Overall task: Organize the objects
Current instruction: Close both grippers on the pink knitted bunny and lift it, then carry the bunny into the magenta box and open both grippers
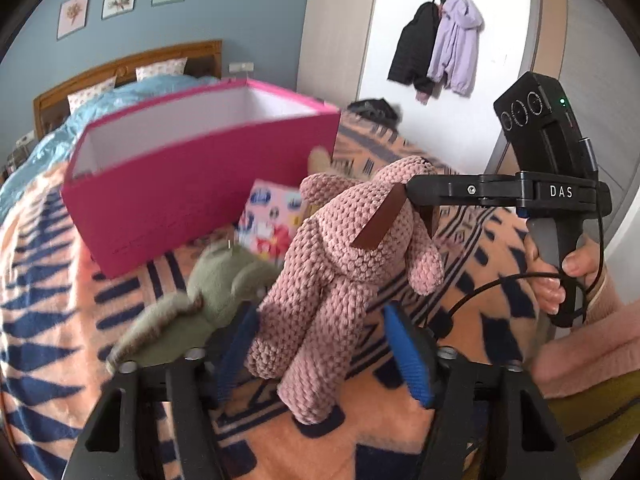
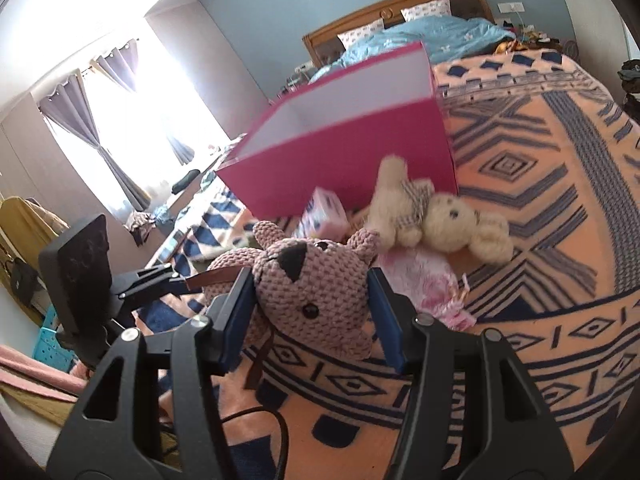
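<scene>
A pink crocheted plush animal (image 1: 340,264) hangs above the patterned blanket (image 1: 48,280). My right gripper (image 2: 312,312) is shut on its head (image 2: 316,280), with a blue pad pressed against each side. In the left wrist view the right gripper (image 1: 396,232) comes in from the right, held by a hand (image 1: 560,280). My left gripper (image 1: 320,344) stands open around the toy's dangling legs; its right pad (image 1: 404,352) is clear of them. A magenta open box (image 1: 200,192) with a white inside stands behind on the bed.
A green plush (image 1: 216,280) lies left of the hanging toy, and a colourful packet (image 1: 268,220) leans by the box. A cream teddy bear (image 2: 440,216) and a pink wrapped packet (image 2: 424,280) lie in front of the box (image 2: 352,160). Jackets (image 1: 440,48) hang on the far wall.
</scene>
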`<state>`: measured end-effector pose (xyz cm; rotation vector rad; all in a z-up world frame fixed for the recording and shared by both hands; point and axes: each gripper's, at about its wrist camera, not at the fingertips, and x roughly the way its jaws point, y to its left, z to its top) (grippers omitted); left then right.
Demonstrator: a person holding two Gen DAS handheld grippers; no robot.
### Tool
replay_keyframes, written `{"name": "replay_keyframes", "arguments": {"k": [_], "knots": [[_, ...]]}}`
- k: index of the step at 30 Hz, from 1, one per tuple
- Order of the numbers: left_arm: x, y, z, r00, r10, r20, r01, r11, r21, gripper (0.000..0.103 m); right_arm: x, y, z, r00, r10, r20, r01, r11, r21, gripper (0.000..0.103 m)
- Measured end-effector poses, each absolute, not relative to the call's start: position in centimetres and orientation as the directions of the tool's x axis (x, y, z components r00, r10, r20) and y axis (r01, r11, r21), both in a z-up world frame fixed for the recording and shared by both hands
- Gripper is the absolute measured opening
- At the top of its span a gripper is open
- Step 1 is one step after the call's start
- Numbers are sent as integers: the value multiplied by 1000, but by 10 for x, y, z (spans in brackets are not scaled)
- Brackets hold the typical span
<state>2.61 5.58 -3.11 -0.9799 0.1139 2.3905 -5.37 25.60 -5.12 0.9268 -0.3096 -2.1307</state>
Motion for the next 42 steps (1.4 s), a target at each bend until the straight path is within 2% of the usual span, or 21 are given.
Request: {"name": "replay_keyframes", "arguments": {"k": [2,8,24,34,42], "knots": [[25,56,-19,-604,464,-648,-523,-844,-116,46,-56,256,-43,-435,-753,-494,572,-655,495,58],[6,46,7,-659,451,-602,-497,-862,-102,40,-70,246,-17,-464,-766,-444,596,-641,483,58],[-68,19,64,-792,299,-532,-377,-926,40,40,-140,198,43,-515,-780,-355,631,-625,460,58],[-110,2,61,-798,224,-560,-315,-947,69,40,-183,169,42,-502,-775,-384,605,-632,485,58],[-143,-12,43,-774,186,-605,-265,-963,43,38,-212,148,31,-484,-758,-437,572,-652,498,58]]}}
